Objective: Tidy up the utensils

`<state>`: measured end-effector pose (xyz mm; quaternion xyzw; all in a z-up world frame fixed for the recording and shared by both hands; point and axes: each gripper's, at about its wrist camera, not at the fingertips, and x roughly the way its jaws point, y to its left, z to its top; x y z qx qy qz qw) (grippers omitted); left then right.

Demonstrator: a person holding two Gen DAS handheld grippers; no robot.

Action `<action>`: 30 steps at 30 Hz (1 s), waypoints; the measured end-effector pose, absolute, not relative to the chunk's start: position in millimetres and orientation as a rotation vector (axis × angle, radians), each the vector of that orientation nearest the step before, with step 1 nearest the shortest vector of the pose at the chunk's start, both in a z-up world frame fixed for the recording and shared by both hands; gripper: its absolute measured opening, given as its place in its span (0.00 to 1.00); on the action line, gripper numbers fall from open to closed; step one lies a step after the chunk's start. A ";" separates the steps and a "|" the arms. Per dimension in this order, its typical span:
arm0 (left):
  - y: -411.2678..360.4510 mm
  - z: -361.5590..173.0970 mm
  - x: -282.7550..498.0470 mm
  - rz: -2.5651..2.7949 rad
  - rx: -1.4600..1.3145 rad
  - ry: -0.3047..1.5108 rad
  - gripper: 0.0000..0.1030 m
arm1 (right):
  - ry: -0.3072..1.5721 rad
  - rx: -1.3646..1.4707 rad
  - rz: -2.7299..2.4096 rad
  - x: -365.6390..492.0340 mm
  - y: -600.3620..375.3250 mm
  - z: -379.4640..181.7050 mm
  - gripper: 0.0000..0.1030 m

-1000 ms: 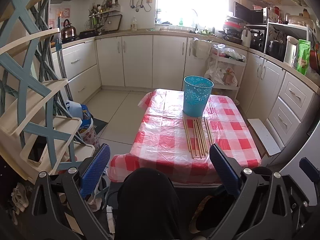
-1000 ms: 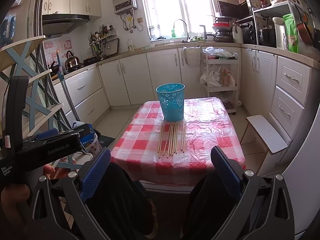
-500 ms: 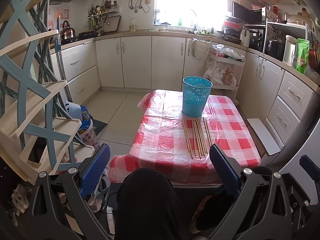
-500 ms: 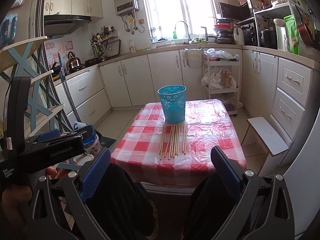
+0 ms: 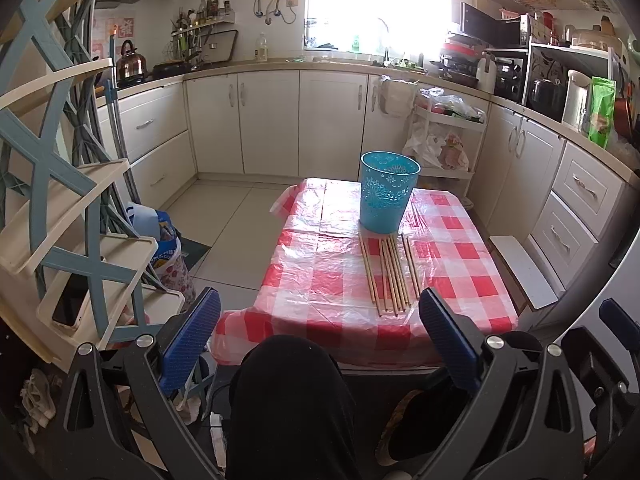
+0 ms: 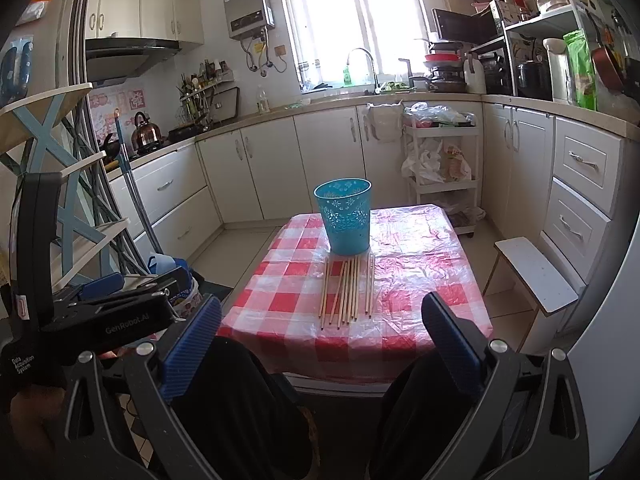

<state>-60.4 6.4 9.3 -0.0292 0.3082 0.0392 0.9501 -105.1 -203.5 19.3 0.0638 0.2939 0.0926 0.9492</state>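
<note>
You hold both grippers low and back from the table (image 5: 460,312), over your lap at the bottom of each frame, so neither touches anything yet. The left gripper (image 5: 320,340) has its blue pads spread wide with nothing between them, and the right gripper (image 6: 320,340) stands just as wide and empty. The wooden chopsticks (image 5: 390,272) lie flat on the red-checked cloth in the centre of the frame, side by side in a loose row, their far ends just in front of the blue perforated basket (image 5: 388,196), which stands upright behind them with its mouth up. Laid out like this, they look ready to be picked off one or two at a time and dropped into the basket. Their long axis runs away from you — near tips toward the bottom of the frame, far tips toward the basket — so a grasp probably needs the pads closing across the sticks, not along them.
</note>
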 end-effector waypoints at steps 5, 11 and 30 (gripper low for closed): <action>5.7 9.9 -60.6 0.077 -0.060 0.626 0.93 | 0.595 0.131 0.191 -105.8 -201.9 22.4 0.93; 3.0 11.4 -62.7 0.076 -0.056 0.620 0.93 | 0.598 0.138 0.191 -105.4 -203.4 22.4 0.93; 2.7 12.7 -64.3 0.073 -0.059 0.617 0.93 | 0.599 0.143 0.190 -106.8 -203.2 23.5 0.93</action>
